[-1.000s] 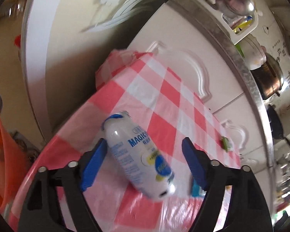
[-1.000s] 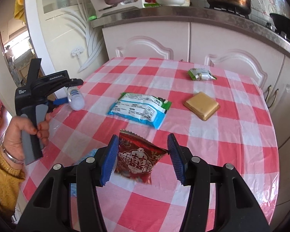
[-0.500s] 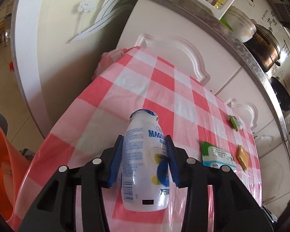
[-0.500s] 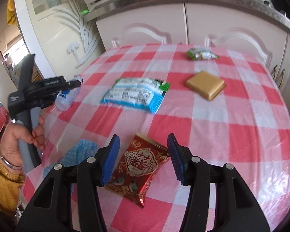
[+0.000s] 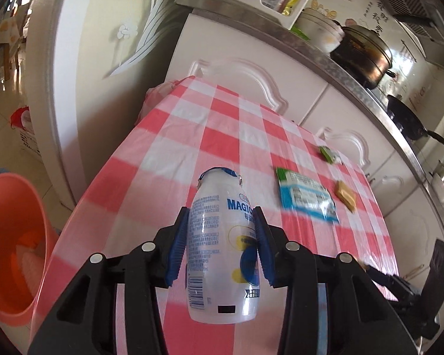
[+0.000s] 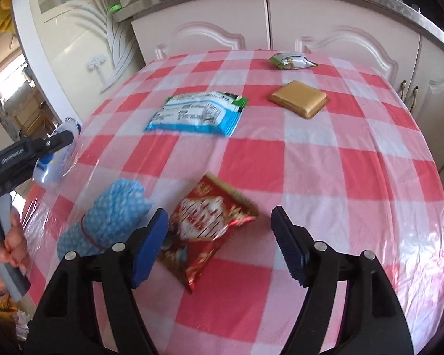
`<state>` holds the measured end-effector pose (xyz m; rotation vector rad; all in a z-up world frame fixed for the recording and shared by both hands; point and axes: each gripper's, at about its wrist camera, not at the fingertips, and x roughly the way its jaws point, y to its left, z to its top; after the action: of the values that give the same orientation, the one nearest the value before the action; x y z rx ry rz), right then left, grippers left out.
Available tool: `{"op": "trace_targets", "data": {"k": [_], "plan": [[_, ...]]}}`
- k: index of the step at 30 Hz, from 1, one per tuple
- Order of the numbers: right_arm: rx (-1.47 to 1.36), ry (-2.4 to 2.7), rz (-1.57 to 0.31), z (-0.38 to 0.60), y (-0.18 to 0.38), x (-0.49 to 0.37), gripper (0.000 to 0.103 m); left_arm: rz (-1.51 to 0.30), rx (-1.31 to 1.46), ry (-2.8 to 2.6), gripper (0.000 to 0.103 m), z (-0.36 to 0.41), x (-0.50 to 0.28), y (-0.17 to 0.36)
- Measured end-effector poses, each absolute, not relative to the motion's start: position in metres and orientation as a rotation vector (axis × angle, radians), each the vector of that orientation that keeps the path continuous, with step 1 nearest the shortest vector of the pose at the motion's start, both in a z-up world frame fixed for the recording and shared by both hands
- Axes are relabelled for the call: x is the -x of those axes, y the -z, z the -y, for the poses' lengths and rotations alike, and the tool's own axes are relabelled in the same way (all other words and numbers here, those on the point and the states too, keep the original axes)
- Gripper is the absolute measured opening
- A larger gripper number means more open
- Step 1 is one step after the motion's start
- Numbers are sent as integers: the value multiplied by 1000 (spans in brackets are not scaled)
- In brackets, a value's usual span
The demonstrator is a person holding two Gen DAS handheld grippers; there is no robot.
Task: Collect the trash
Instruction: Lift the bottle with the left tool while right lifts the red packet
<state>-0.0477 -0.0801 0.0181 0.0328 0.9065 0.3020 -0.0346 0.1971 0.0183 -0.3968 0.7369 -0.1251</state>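
My left gripper (image 5: 220, 216) is shut on a white plastic bottle (image 5: 219, 245) with blue print, held just above the left edge of the red-checked table (image 5: 222, 124). The right wrist view shows the same bottle (image 6: 56, 159) at the far left, with a hand on the gripper's handle below it. My right gripper (image 6: 219, 216) hovers low over a red snack packet (image 6: 204, 236) lying flat on the cloth. Its jaws are opening, and the packet lies between the blue pads without being pressed.
A blue-white packet (image 6: 198, 115), a gold square packet (image 6: 300, 99) and a green wrapper (image 6: 291, 60) lie farther back. A rolled blue cloth (image 6: 109, 216) sits left of the red packet. An orange basin (image 5: 11, 236) stands on the floor at left. White cabinets (image 6: 340, 29) back the table.
The left gripper closed on the bottle, which had been lying loose between its jaws, and carried it up off the cloth. The right gripper sank toward the red packet and its jaws spread wider.
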Motion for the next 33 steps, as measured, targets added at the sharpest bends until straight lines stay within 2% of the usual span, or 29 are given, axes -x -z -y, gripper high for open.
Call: {"op": "trace_targets", "data": {"k": [6,9,20,22,23,28,33], "plan": [[28,-303,-886,64,-16,47,73,-750,421,157,44,-203,62,-12],[71,-311,-878,56,-16,44,62,-749,427,171,44,-207,72,-12],[127,-305,-848,53,-21,51,52,-738,454,199,44,-222,97,-7],[135,-299,-839,53,-25,51,42,-738,463,200,44,-226,99,-6],[145,-294,-833,53,-27,51,41,-738,467,200,44,-228,100,-5],[160,-283,-855,50,-23,48,40,-745,486,211,44,-235,103,0],[154,-264,-892,48,-15,44,48,-756,495,216,44,-239,106,7]]}}
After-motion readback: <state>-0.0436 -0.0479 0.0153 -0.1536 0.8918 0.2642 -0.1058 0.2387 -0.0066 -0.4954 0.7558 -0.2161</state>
